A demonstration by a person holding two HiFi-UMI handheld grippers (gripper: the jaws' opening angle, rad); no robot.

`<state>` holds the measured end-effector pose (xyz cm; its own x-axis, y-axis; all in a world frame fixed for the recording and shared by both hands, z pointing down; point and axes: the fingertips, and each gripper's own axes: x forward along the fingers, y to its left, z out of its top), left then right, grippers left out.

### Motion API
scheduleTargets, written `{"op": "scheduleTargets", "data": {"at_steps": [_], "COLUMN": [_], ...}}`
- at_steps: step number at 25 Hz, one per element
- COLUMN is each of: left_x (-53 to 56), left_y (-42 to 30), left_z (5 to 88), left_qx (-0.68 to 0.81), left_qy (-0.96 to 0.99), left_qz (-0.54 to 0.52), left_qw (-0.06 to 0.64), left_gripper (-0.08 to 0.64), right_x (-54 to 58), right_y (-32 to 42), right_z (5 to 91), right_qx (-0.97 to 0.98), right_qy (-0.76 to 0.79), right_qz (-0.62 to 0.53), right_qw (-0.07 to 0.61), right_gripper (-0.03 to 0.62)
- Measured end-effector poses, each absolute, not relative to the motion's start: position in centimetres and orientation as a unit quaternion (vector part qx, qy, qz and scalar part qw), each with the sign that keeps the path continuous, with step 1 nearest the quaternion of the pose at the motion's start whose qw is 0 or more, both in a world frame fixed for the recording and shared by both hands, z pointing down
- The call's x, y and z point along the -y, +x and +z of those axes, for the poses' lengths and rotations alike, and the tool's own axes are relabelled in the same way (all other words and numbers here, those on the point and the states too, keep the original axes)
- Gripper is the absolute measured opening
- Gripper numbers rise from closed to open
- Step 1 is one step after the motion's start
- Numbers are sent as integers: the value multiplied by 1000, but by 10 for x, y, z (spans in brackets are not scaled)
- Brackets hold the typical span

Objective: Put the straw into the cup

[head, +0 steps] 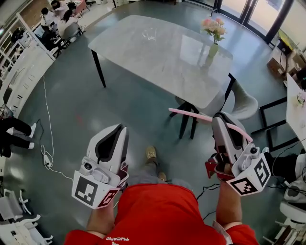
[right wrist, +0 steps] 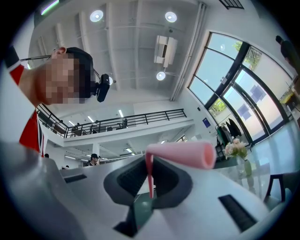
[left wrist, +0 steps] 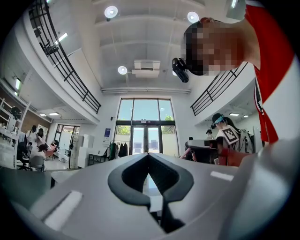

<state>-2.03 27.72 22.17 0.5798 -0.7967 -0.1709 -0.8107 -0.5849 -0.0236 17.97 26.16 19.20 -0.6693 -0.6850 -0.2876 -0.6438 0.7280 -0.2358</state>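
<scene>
Marble table (head: 158,52) on grey floor (head: 119,103); right gripper (head: 223,117) pinches the straw (head: 191,114), left gripper (head: 119,129) pressed together.

Grey polished floor (head: 119,105), marble-top table (head: 143,57), flower vase (head: 213,49), tall windows (left wrist: 145,126), ceiling spotlights (left wrist: 111,11)

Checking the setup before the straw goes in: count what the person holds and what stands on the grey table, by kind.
tools: 2 (left tool, right tool)
pink straw: 1, held in the right tool
clear cup: 1, on the table
vase of flowers: 1, on the table
Total: 5
</scene>
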Motion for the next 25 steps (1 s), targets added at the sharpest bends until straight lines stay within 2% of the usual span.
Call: {"op": "scheduleTargets", "data": {"at_steps": [9, 25], "left_x": [-235, -94], "left_y": [-29, -62], "left_z": [226, 233], "left_qx": [-459, -460], "left_qy": [-883, -883], "left_qz": [82, 87], "left_qw": [50, 37], "left_gripper": [5, 5], "right_x": [-218, -80], "right_y": [169, 134], "right_z": [197, 199], "right_qx": [-915, -918], "right_qy": [-360, -362], "right_qz": [-60, -65], "right_qw": [170, 147], "right_gripper": [21, 21]}}
